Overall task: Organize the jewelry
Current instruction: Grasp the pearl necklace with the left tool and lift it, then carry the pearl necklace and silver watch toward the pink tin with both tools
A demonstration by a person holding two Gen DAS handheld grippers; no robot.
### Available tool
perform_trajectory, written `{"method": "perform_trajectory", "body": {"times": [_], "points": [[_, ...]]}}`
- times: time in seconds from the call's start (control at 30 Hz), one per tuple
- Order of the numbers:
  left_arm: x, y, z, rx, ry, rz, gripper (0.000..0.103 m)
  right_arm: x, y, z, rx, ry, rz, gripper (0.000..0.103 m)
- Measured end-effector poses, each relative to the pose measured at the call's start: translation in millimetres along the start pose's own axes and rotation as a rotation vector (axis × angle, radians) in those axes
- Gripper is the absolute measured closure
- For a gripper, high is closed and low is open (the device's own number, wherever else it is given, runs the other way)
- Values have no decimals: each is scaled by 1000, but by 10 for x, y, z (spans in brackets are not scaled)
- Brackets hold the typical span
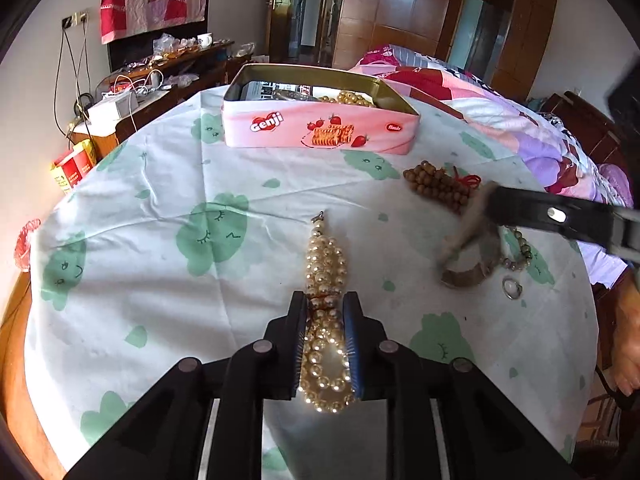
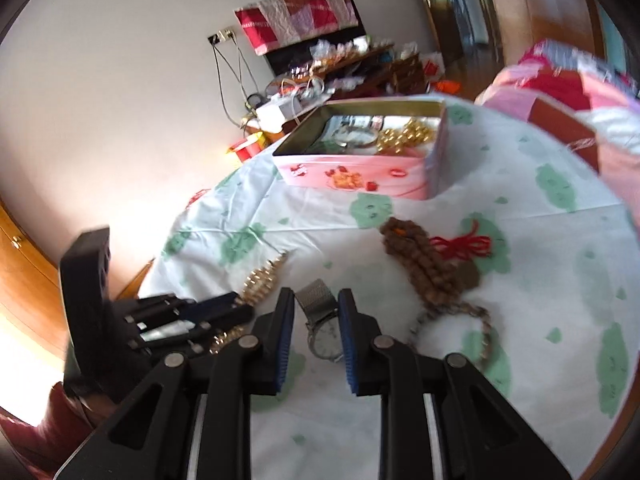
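Pearl necklace (image 1: 325,312) — bunched into a long strand, lying on the cloud-print tablecloth (image 1: 160,184), long axis running straight away from the left gripper (image 1: 324,304) toward the pink biscuit tin (image 1: 320,128); clasp end farthest out, looped end nearest the camera. Set between the left fingers (image 1: 298,332), blue pads flanking the middle of the strand on both sides and narrowed right down beside the beads; whether already pressing or just clear of them — cannot tell from the left wrist view.

Wristwatch (image 2: 322,324) with mesh band — face up between the right gripper (image 2: 316,304) fingers, band reaching forward past the tips, long axis along the fingers. Pads stand a little apart with the watch between; blurred in both views, so contact on the case cannot be told.

Brown bead string (image 1: 436,186) with red tassel, small bead bracelet (image 1: 520,252) and ring (image 1: 511,288) — loose on the cloth, all on the right gripper's side, between it and the tin.

Tin — lid off, gold beads and papers already inside, ahead of both grippers across open cloth; nearer in line with the left one.

Judged next: each piece carried forward along its own axis to the tin; necklace likely to trail and swing if pinched only mid-strand
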State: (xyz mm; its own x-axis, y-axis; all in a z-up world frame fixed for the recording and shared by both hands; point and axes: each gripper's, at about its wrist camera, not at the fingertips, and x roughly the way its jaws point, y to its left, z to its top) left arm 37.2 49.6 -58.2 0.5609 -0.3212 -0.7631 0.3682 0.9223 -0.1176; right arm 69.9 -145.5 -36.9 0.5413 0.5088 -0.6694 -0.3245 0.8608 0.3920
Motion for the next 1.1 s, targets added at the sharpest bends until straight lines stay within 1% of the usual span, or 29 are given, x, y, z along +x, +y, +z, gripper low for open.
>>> {"method": "perform_trajectory", "body": {"times": [0.1,0.17,0.33,0.47,0.6,0.63,0.7,0.83,0.9,0.93,0.97,1.0,1.07,1.1], "points": [[8,-10,5,9,-6,11,88,208,-8,101,7,30,-13,78],[14,-12,11,8,-6,9,89,336,-29,154,29,41,5,78],[11,-17,17,5,-11,5,90,536,-76,272,70,23,53,78],[1,-3,22,-6,-17,7,91,589,-94,330,99,7,84,78],[-2,20,26,-21,-21,8,91,486,-91,325,69,-20,51,78],[-4,30,28,-28,-23,8,91,466,-114,308,61,-12,25,78],[-7,54,38,-41,-27,8,91,458,-148,273,57,8,4,78],[-40,107,49,-65,-46,26,91,458,-164,164,59,37,19,78],[-69,133,64,-73,-57,28,91,484,-106,125,33,49,5,78],[-94,147,70,-78,-66,28,91,509,-66,102,11,60,-16,78],[-104,154,78,-80,-71,28,91,538,-38,75,-8,76,-54,78],[-123,167,86,-84,-79,28,97,560,-25,42,-20,88,-83,78],[-141,198,100,-99,-85,25,98,570,-39,-34,-21,104,-91,77],[-136,210,107,-105,-83,20,98,554,-47,-59,-17,96,-92,77]]}}
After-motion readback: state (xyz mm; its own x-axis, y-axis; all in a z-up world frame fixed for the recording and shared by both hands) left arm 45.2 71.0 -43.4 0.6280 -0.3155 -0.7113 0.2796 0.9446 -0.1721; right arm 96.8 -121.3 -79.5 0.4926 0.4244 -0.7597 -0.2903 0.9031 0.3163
